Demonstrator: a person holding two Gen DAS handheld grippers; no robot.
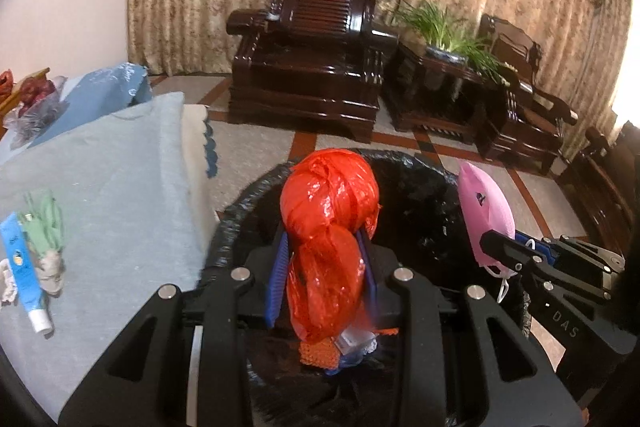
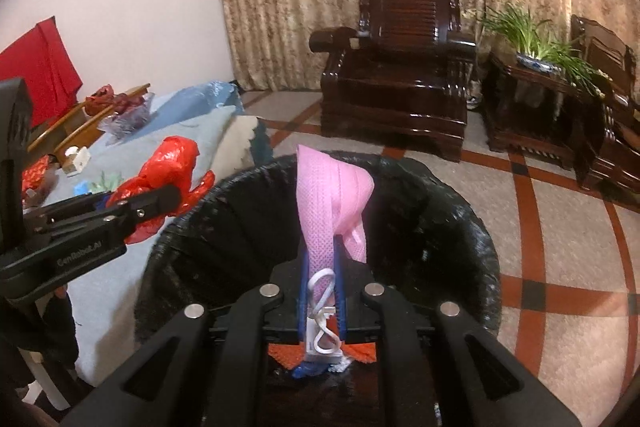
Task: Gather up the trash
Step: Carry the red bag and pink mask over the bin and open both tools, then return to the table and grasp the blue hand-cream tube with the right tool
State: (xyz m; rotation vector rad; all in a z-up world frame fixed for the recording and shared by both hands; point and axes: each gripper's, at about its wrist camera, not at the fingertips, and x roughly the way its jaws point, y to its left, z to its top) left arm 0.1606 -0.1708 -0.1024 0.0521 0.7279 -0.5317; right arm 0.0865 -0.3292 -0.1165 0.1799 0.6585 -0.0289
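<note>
- Left tool (image 1: 326, 267) pinches a crumpled red plastic bag (image 1: 330, 203), its long axis running up out of the jaws, hanging over the near-left rim of the black-lined bin (image 2: 460, 223).
- Right tool (image 2: 322, 283) is pressed tight on a pink face mask (image 2: 328, 195), held upright over the bin's mouth.
- Both loads sit above the opening; letting go looks next.
- Lettering: "GenRobot.AI" on the left tool, "DAS" on the right.
- A blue tube (image 1: 22, 267) lies on the cloth-covered bench (image 1: 120, 187).

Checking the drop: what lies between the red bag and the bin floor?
Only open air above the black liner; the red bag hangs over trash at the bottom, seen in the left wrist view.
</note>
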